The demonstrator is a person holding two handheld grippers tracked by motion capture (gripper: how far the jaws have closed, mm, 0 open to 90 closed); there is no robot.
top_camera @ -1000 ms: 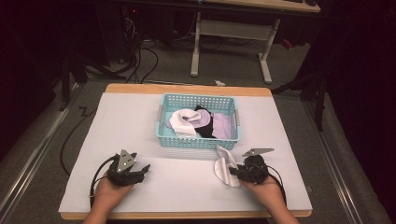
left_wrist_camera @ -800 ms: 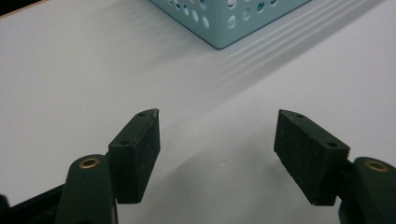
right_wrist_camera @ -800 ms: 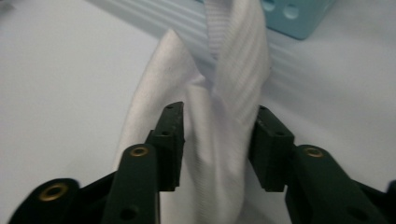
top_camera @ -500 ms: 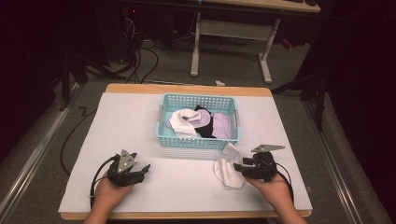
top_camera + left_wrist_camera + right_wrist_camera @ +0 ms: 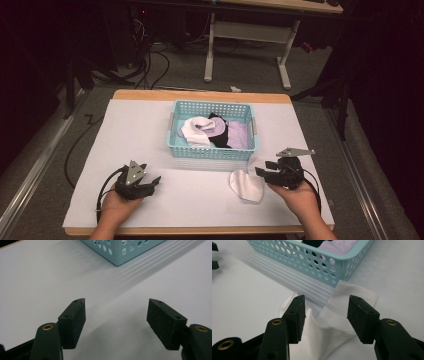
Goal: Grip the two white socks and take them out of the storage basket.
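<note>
The right gripper [image 5: 259, 172] sits at the near right of the table with its jaws spread, having just been opening, and nothing is pinched between them. In the right gripper view the white sock [image 5: 329, 322] lies flat on the white table cover [image 5: 135, 135] below and just beyond those parted pads [image 5: 298, 312]; whether a pad brushes the cloth is hard to tell from here. From the high view the sock [image 5: 246, 185] rests just in front of the light blue basket [image 5: 212, 150], near its right front corner, apart from the wall. Inside the basket lie more pieces of cloth [image 5: 212, 131], white, black and pale purple. Over at the near left, the left gripper [image 5: 154, 180] hangs low over bare cover, its jaws wide apart with nothing between them, well apart from the sock. In the left gripper view a basket corner [image 5: 120, 251] peeks in ahead.
</note>
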